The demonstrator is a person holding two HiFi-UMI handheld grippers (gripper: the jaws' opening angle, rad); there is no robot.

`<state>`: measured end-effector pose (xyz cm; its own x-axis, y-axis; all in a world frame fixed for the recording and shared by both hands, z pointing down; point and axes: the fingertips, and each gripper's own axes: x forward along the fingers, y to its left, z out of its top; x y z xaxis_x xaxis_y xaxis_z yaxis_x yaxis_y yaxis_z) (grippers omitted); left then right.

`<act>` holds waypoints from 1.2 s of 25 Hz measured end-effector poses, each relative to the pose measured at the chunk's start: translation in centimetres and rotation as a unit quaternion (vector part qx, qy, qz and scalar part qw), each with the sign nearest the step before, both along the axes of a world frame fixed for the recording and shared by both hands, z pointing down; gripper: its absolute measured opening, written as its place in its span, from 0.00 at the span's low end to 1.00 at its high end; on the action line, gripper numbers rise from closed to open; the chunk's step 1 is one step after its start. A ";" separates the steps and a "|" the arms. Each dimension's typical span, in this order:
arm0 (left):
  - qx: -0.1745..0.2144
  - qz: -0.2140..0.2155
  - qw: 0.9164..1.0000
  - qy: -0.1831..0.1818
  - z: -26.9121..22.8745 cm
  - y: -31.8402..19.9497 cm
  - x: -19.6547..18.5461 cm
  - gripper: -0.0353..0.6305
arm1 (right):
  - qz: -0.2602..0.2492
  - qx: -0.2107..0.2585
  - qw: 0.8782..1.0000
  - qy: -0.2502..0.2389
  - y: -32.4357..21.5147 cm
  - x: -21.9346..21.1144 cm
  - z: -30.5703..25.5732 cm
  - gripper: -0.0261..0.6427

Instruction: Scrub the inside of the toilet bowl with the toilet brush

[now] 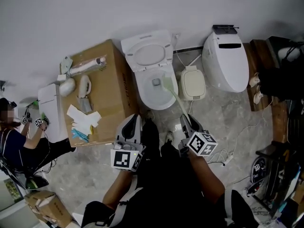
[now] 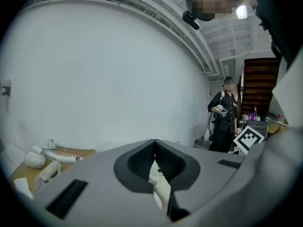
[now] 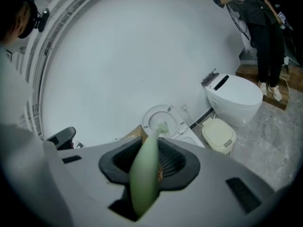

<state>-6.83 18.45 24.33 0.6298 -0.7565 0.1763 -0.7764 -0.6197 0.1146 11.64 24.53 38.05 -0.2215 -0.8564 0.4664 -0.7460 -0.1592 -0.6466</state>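
Observation:
A white toilet (image 1: 153,95) stands against the wall with its lid and seat (image 1: 148,52) raised. My right gripper (image 1: 186,123) is shut on the pale green handle of the toilet brush (image 1: 176,100). The brush head (image 1: 167,84) lies at the right inner side of the bowl. In the right gripper view the green handle (image 3: 146,173) runs out between the jaws toward the toilet (image 3: 185,136), and the bristles (image 3: 162,126) show at its far end. My left gripper (image 1: 135,123) hovers near the bowl's front, shut, with nothing in it (image 2: 154,161).
A cardboard box (image 1: 113,91) with bottles and cloths stands left of the toilet. A small beige bin (image 1: 192,84) and a second white toilet (image 1: 226,61) are on the right. Cables (image 1: 223,156) lie on the floor. A person (image 1: 14,141) crouches at far left.

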 end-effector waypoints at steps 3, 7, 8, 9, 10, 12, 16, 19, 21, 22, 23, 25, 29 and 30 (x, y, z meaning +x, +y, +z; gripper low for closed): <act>-0.009 0.012 1.000 0.001 0.5 -3.6 0.3 0.07 | 0.025 -0.028 0.999 -0.034 -3.3 -0.3 2.4 0.21; -0.016 0.028 0.999 0.001 1.3 -8.6 0.5 0.07 | 0.060 -0.067 0.993 -0.082 -7.4 -1.0 5.9 0.21; -0.017 0.031 0.999 -0.002 1.6 -9.9 0.5 0.07 | 0.068 -0.076 0.990 -0.094 -8.4 -1.3 6.7 0.21; -0.011 0.033 0.999 -0.001 1.7 -11.2 0.5 0.07 | 0.075 -0.084 0.988 -0.103 -9.3 -1.5 7.6 0.21; -0.003 0.034 0.999 0.002 1.8 -12.4 0.5 0.07 | 0.080 -0.092 0.987 -0.107 -10.2 -1.8 8.5 0.21; 0.005 0.036 0.999 0.006 2.3 -14.7 0.5 0.07 | 0.089 -0.110 0.984 -0.107 -11.9 -2.2 10.6 0.21; -0.027 0.036 0.999 -0.022 4.8 -18.4 0.5 0.07 | 0.109 -0.151 0.976 -0.111 -14.8 -2.9 15.7 0.21; -0.039 0.033 0.999 -0.018 6.9 -20.7 0.5 0.07 | 0.131 -0.179 0.966 -0.130 -16.8 -3.6 19.8 0.21; -0.046 0.031 0.998 -0.018 8.1 -22.1 0.5 0.07 | 0.147 -0.192 0.960 -0.144 -18.1 -4.1 22.3 0.21; -0.049 0.030 0.998 -0.019 8.7 -22.7 0.4 0.07 | 0.153 -0.198 0.957 -0.149 -18.7 -4.4 23.5 0.21; -0.051 0.029 0.998 -0.020 9.2 -23.2 0.3 0.07 | 0.159 -0.205 0.953 -0.156 -19.3 -4.8 24.7 0.21; -0.049 0.024 0.998 -0.016 10.1 -24.1 0.2 0.07 | 0.172 -0.219 0.945 -0.170 -20.2 -5.6 27.0 0.21; -0.071 0.031 0.997 -0.011 12.3 -24.5 0.0 0.07 | 0.200 -0.240 0.931 -0.189 -21.9 -6.6 31.1 0.21; -0.076 0.032 0.997 -0.011 12.7 -24.5 -0.2 0.07 | 0.206 -0.243 0.928 -0.192 -22.3 -6.9 32.0 0.21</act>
<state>-7.00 -6.08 37.07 0.6700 -0.6792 0.2998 -0.7398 -0.6442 0.1940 4.78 2.26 70.01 -0.1518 -0.6139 0.7747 -0.2851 -0.7233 -0.6290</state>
